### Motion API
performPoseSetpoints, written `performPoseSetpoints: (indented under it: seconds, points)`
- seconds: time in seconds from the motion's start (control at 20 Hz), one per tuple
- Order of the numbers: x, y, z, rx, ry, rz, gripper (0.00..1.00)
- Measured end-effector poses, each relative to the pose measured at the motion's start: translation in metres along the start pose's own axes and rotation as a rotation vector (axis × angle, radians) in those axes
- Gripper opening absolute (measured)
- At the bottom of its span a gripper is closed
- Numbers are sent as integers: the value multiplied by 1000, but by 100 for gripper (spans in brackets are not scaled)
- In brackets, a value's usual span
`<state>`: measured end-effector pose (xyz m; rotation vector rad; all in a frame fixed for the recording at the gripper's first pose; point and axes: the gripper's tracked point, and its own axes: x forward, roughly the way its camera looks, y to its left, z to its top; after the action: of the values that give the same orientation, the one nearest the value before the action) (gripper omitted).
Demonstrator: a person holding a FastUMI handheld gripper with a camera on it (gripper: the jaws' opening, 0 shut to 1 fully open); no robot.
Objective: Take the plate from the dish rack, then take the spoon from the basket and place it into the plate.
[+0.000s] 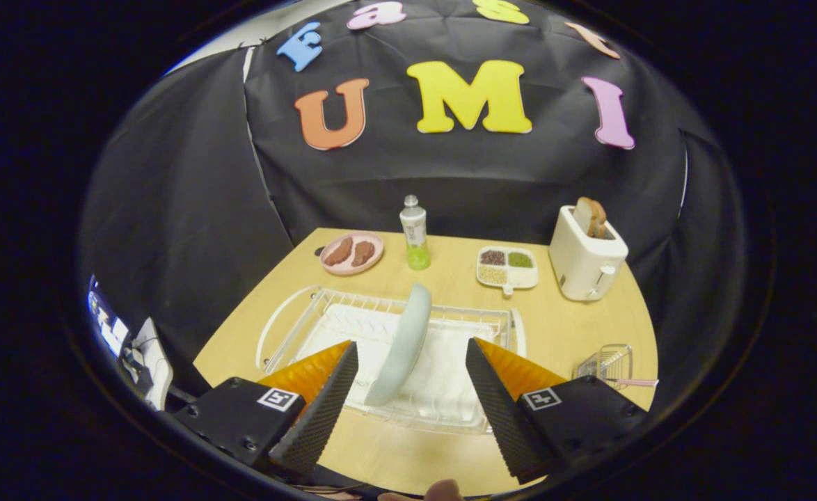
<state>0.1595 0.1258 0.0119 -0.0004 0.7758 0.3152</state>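
A pale blue-green plate stands on edge in the white wire dish rack on the wooden table. My gripper is open, its two fingers set wide on either side of the plate's lower part without touching it. A small wire basket sits to the right of the rack, just beyond the right finger, and a pink spoon handle sticks out of it to the right.
Along the table's back stand a pink plate with brown food, a bottle of green liquid, a white divided dish and a white toaster with bread. Black cloth walls close the booth behind.
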Motion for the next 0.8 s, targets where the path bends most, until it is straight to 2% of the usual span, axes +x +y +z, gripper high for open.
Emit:
performPoseSetpoints:
  seconds: [0.3, 0.4, 0.55, 0.8]
  points:
    - [50, 1, 9, 112, 138, 4, 99]
    - [66, -8, 5, 146, 190, -35, 98]
    - [89, -7, -2, 199, 262, -42, 94]
    - [110, -6, -15, 263, 358, -78, 80]
